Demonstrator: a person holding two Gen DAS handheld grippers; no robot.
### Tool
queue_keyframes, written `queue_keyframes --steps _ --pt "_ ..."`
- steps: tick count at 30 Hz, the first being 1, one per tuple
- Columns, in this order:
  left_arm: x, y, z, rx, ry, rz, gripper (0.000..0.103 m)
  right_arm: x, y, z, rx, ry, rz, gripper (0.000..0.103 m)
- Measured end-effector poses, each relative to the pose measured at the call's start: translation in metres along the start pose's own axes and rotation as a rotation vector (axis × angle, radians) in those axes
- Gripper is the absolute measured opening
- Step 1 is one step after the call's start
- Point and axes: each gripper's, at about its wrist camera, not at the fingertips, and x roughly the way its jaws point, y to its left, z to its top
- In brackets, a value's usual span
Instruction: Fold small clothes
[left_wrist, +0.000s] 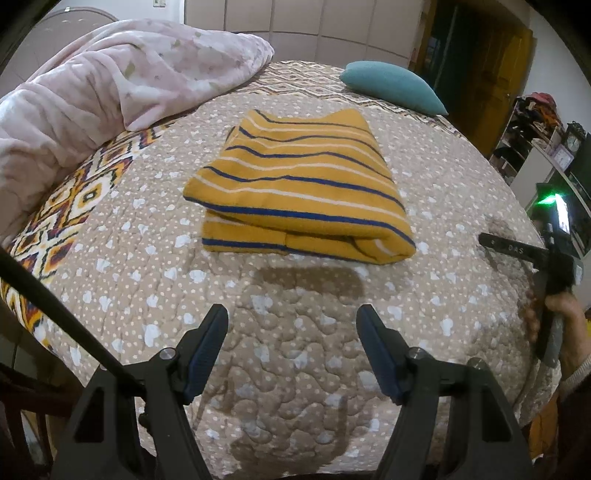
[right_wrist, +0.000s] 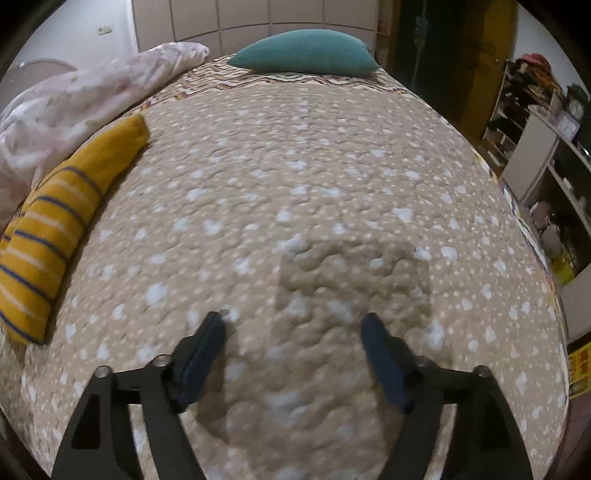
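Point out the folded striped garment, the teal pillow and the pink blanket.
striped garment (left_wrist: 299, 184): left wrist view, middle of its folded top layer.
teal pillow (right_wrist: 303, 51): right wrist view, centre of its top face.
pink blanket (left_wrist: 122, 81): left wrist view, middle of the bunched heap.

Folded mustard striped garment (left_wrist: 301, 192) on bed

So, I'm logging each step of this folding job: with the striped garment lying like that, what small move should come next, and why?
Probably draw both grippers back. The striped garment already lies folded into a compact stack on the quilt, and the left gripper and right gripper are open, empty and clear of it.
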Motion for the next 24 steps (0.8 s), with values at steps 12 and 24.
queue_keyframes --steps 12,24 --pt "-0.002 -0.008 -0.002 0.034 0.013 0.021 0.071 0.011 0.002 -0.001 0.029 -0.066 -0.009 0.103" --pt "0.003 -0.042 0.005 0.079 0.029 -0.022 0.074 0.010 0.001 -0.003 0.027 -0.066 -0.011 0.103"
